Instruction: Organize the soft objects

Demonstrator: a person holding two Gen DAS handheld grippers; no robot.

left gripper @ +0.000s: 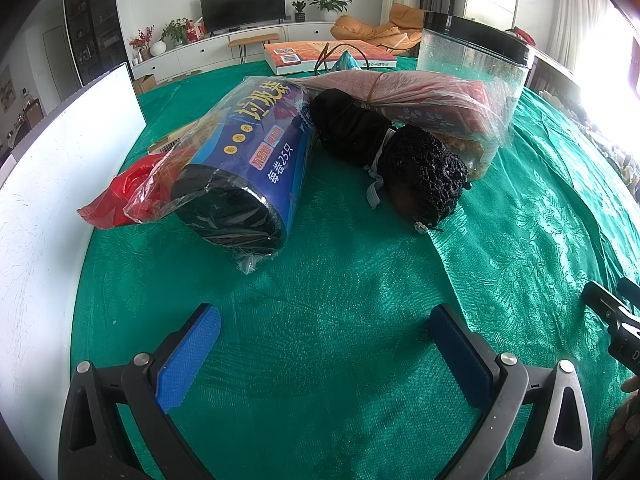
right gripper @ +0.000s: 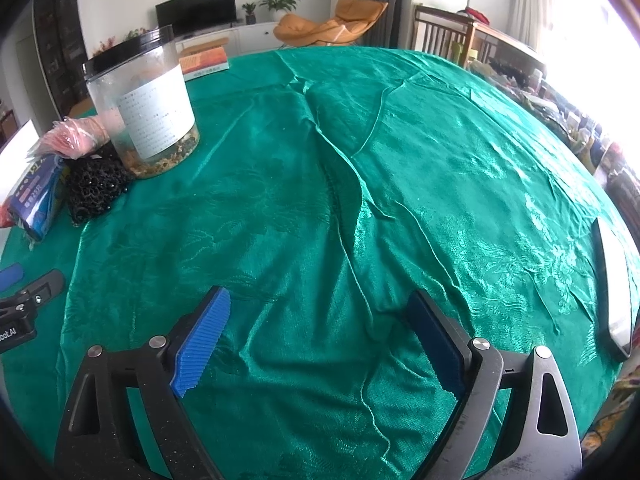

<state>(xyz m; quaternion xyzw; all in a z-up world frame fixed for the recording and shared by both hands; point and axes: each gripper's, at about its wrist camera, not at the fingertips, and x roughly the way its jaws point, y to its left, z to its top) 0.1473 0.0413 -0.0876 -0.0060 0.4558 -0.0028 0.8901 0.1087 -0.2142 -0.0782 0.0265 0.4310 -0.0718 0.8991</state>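
Three soft things lie bunched beside the clear jar: the blue bag roll furthest from it, the black mesh bundle at its foot, the pink wrapped bundle leaning against it. Nothing looks sorted yet, so all of it seems left. Left gripper, jaws spread and empty, hovers near the roll; right gripper, also spread, sits well apart from the jar over bare green cloth

The blue roll of bags in clear wrap carried large Chinese characters reading "垃圾袋" and, lower down, "每卷25只". Its small red labels were too blurred to read. The jar's white label held fine print too small to make out. The edge of the other gripper's mount showed letters ending "otAI".
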